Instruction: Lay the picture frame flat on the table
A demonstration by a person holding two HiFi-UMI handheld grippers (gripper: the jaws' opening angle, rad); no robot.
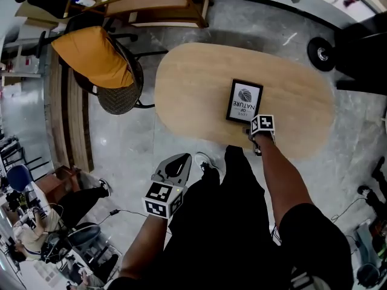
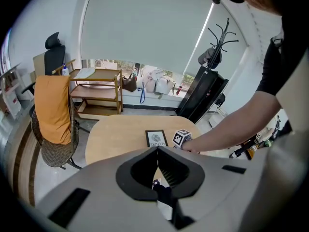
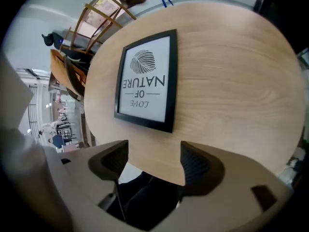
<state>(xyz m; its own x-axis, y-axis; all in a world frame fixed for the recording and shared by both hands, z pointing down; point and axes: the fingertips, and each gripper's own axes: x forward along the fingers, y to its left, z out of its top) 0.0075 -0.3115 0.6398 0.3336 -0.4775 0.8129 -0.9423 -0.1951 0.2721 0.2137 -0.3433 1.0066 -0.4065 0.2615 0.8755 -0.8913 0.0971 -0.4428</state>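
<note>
picture frame lies flat, face up, on the wooden table, right of centre. right gripper sits just short of the frame's near edge, jaws spread wide, nothing between them, not touching the frame. left gripper is held off the table by the person's legs, jaws clenched together, empty.

Soft, even daylight fills the room, and in the left gripper view it comes through the wide pale roller blind. The oval light-wood table is evenly lit, without glare or hard shadows. The glossy grey floor carries a pale sheen. Both gripper views bulge strongly, with dark vignetted corners and a soft nearest foreground. Print on the black-framed picture is crisp.
</note>
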